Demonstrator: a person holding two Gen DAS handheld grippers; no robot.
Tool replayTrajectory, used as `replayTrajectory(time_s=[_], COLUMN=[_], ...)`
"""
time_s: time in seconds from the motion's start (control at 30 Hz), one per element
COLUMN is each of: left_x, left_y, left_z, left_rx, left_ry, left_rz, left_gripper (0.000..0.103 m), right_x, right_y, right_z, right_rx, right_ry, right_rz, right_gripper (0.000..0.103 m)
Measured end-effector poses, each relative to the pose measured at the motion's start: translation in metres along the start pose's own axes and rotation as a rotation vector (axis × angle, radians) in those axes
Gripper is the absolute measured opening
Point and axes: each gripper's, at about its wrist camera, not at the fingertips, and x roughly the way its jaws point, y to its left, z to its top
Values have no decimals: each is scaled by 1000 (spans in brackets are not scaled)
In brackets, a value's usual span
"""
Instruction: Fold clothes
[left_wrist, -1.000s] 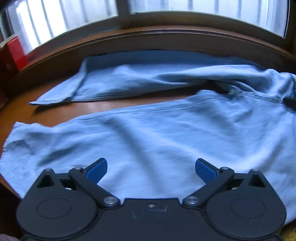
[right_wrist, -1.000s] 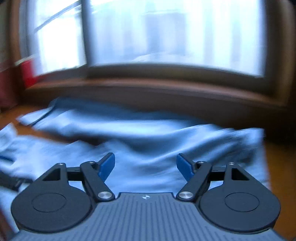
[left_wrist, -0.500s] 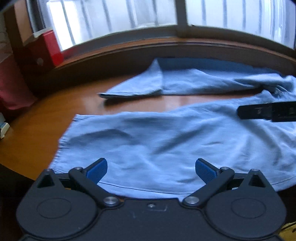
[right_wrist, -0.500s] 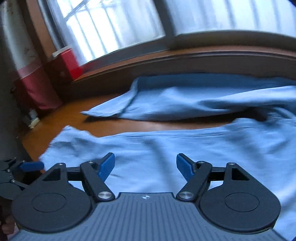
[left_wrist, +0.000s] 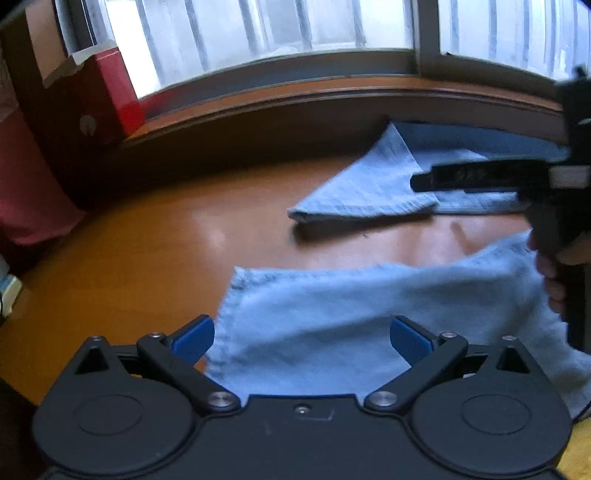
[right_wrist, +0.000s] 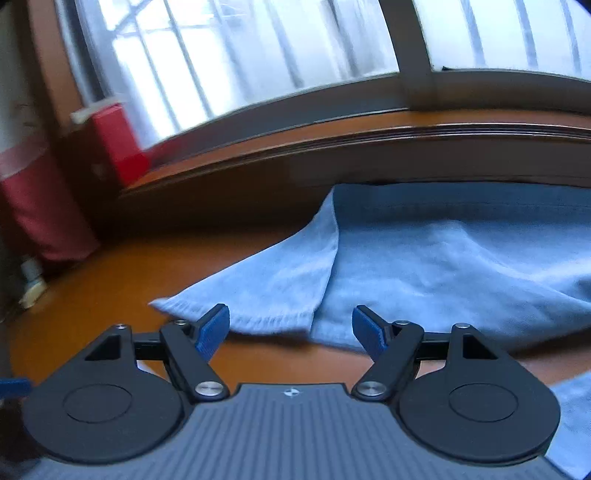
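A pair of light blue jeans lies spread on a brown wooden table (left_wrist: 140, 258). In the left wrist view the near leg (left_wrist: 351, 314) ends in a hem just ahead of my left gripper (left_wrist: 301, 338), which hangs open above that cuff with nothing between its blue pads. The far leg (left_wrist: 369, 184) lies near the window. My right gripper (left_wrist: 480, 177) shows at the right edge there, held by a hand (left_wrist: 550, 273). In the right wrist view my right gripper (right_wrist: 291, 330) stands open over the far leg's cuff (right_wrist: 273, 288), gripping nothing.
A red box (left_wrist: 114, 96) stands on the wooden window sill (left_wrist: 295, 96) at the back left, with a dark red cloth (left_wrist: 26, 192) below it. Bare tabletop stretches left of both cuffs. Small items (right_wrist: 31, 284) sit at the table's far left edge.
Both grippers have swept left along the jeans, from over the wide upper part to the leg ends. The cuffs and bare table have come into view. Jaws stayed open.
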Motion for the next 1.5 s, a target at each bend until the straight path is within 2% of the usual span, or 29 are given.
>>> replayTrajectory(time_s=[0.13, 0.27, 0.3, 0.33, 0.4, 0.43, 0.47, 0.57, 0.7, 0.77, 0.83, 0.93, 1.0, 1.07, 1.1, 1.13, 1.2, 1.3, 1.37, 1.43, 1.5], left_x=[10, 22, 25, 28, 34, 36, 37, 41, 51, 57, 62, 73, 78, 83, 86, 92, 106, 132, 150, 160, 170], left_y=[20, 34, 37, 41, 50, 55, 59, 78, 106, 118, 129, 142, 148, 151, 150, 149, 143, 118, 100, 88, 77], left_z=[6, 9, 10, 11, 14, 15, 16, 18, 19, 20, 21, 25, 31, 39, 45, 52, 67, 88, 96, 99, 101], left_rx=[-24, 28, 45, 63, 100, 120, 137, 146, 124, 127, 131, 142, 172, 204, 220, 240, 285, 365, 414, 448, 481], left_ry=[14, 15, 16, 15, 8, 2, -7, -25, -28, -26, -29, -26, -45, -69, -81, -94, -119, -151, -145, -140, -135], left_rz=[-46, -92, -105, -127, -172, -193, -205, -244, -332, -341, -353, -373, -376, -383, -392, -397, -402, -397, -390, -388, -386], left_gripper=[102, 102, 102, 102, 102, 102, 102, 102, 102, 102, 102, 102, 102, 102, 102, 102, 102, 102, 102, 102, 102], right_x=[30, 40, 42, 43, 43, 43, 42, 21, 14, 34, 71, 145, 170, 157, 143, 128, 103, 74, 60, 48, 42], right_y=[7, 14, 16, 18, 21, 23, 25, 45, 97, 126, 152, 176, 189, 191, 186, 176, 147, 90, 52, 19, -1], right_z=[3, -1, -2, -2, 3, 5, 8, 30, 70, 87, 102, 113, 112, 107, 101, 93, 78, 56, 46, 37, 28], right_rx=[1, -25, -34, -41, -43, -44, -44, -56, -171, -249, -322, -381, -398, -386, -376, -361, -315, -210, -128, -50, 11], right_ry=[35, 36, 32, 26, 18, 14, 7, -62, -107, -108, -82, 52, 88, 37, 10, -4, -2, 53, 94, 128, 158], right_rz=[-72, -124, -135, -139, -145, -148, -145, -53, 50, 66, 65, 57, -86, -144, -155, -194, -309, -528, -659, -753, -783], right_gripper=[76, 75, 67, 42, 7, 2, 2, 2, 2, 2, 3, 13, 14, 18, 31, 52, 62, 60, 60, 60, 60])
